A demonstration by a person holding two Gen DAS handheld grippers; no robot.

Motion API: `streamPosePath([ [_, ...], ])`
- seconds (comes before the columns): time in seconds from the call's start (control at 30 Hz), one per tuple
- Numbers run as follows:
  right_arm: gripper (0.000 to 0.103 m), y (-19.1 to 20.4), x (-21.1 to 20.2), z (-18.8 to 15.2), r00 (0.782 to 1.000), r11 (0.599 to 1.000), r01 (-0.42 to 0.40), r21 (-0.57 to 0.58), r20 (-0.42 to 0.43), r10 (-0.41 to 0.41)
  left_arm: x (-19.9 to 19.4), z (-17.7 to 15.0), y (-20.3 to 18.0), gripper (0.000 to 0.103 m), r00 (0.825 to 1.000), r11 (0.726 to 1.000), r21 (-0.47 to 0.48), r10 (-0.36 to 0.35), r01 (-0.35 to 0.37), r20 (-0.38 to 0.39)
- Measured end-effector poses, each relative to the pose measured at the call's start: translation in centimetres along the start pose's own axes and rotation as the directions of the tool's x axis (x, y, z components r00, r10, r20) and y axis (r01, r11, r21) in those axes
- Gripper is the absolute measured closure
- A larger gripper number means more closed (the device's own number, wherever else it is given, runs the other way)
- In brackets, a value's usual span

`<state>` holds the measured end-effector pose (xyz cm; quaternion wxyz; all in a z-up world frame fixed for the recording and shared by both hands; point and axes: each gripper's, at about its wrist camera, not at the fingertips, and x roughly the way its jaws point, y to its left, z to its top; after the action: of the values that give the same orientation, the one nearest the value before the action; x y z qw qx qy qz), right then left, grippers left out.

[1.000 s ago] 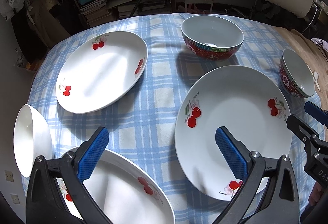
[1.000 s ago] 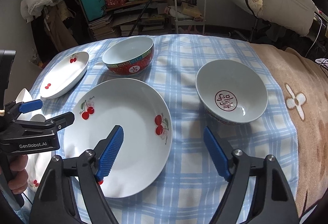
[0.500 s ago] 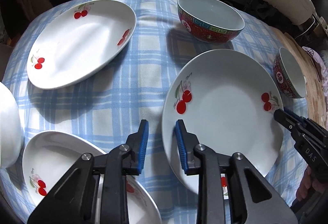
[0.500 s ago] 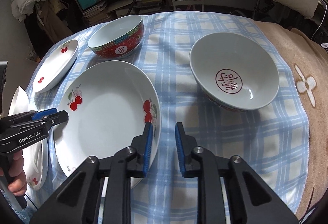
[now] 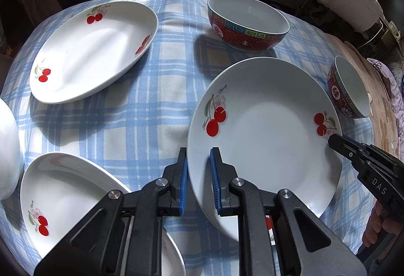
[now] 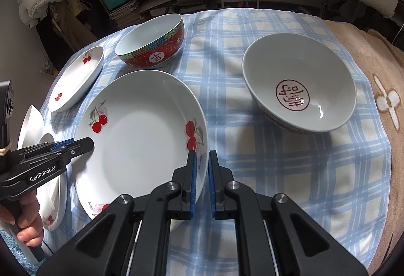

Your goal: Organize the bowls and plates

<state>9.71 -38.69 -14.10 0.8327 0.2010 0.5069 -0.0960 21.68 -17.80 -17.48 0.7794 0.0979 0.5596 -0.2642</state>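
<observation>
A large white plate with red cherries (image 5: 267,134) (image 6: 141,139) lies on the blue checked tablecloth (image 5: 141,104). My left gripper (image 5: 198,157) has the plate's left rim between its pads, and its jaws are closing onto it. In the right wrist view it shows at the plate's left edge (image 6: 87,143). My right gripper (image 6: 202,157) is shut on the opposite rim beside a cherry print, and shows in the left wrist view (image 5: 333,141). A person's hand (image 6: 25,223) holds the left gripper's handle.
A second cherry plate (image 5: 93,49) (image 6: 75,79) sits at the far left and a third (image 5: 68,195) at the near left, beside a white bowl (image 5: 7,149). A red patterned bowl (image 5: 247,26) (image 6: 151,44) stands behind. Another bowl (image 6: 300,89) (image 5: 351,89) stands right. A brown blanket (image 6: 378,124) lies beyond the cloth.
Both grippers went from wide open to closed around opposite rims of the large cherry plate. Both also tipped further down towards the table.
</observation>
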Motion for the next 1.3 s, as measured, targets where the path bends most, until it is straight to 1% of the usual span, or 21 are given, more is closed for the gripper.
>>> streamPosePath([
  [0.1, 0.093, 0.0, -0.4, -0.3, 1.000, 1.000, 0.014, 0.006, -0.008, -0.014, -0.6, -0.3, 0.0, 0.087, 1.000, 1.000, -0.010, -0.023, 0.023, 0.002],
  [0.2, 0.093, -0.2, -1.2, -0.5, 1.000, 1.000, 0.018, 0.023, -0.007, -0.018, -1.3, -0.6, -0.6, 0.087, 1.000, 1.000, 0.002, -0.021, 0.021, 0.004],
  [0.27, 0.093, 0.0, -1.9, -0.7, 0.999, 0.999, 0.033, 0.013, 0.005, -0.033, -1.8, -1.0, -1.0, 0.087, 1.000, 1.000, 0.013, -0.015, 0.015, 0.010],
  [0.37, 0.093, 0.0, -3.0, -1.1, 0.999, 0.999, 0.037, 0.015, 0.018, -0.037, -2.5, -1.5, -1.4, 0.087, 1.000, 1.000, 0.014, -0.025, 0.025, 0.012],
  [0.5, 0.093, -0.3, -4.3, -2.0, 0.998, 0.998, 0.050, 0.025, 0.023, -0.051, -3.5, -2.5, -2.2, 0.087, 0.999, 0.998, 0.047, -0.033, 0.032, 0.010],
  [0.6, 0.093, -0.3, -5.5, -2.7, 0.997, 0.997, 0.068, 0.028, 0.040, -0.069, -4.2, -3.2, -2.5, 0.087, 0.999, 0.998, 0.042, -0.050, 0.049, 0.008],
  [0.77, 0.093, -0.7, -7.2, -3.7, 0.996, 0.997, 0.072, 0.042, 0.048, -0.074, -4.9, -4.6, -3.2, 0.087, 0.998, 0.997, 0.050, -0.065, 0.065, 0.000],
  [0.87, 0.093, -1.2, -7.8, -4.2, 0.996, 0.995, 0.082, 0.064, 0.040, -0.084, -5.4, -5.2, -3.7, 0.087, 0.997, 0.996, 0.051, -0.072, 0.072, 0.000],
  [1.07, 0.093, -1.5, -8.4, -4.8, 0.996, 0.994, 0.086, 0.071, 0.023, -0.088, -5.9, -6.5, -4.2, 0.087, 0.998, 0.997, 0.051, -0.062, 0.062, -0.002],
  [1.3, 0.093, -1.2, -7.3, -6.0, 0.994, 0.993, 0.098, 0.065, -0.057, -0.094, -4.8, -8.7, -4.3, 0.087, 0.997, 0.999, 0.048, -0.015, 0.019, -0.069],
])
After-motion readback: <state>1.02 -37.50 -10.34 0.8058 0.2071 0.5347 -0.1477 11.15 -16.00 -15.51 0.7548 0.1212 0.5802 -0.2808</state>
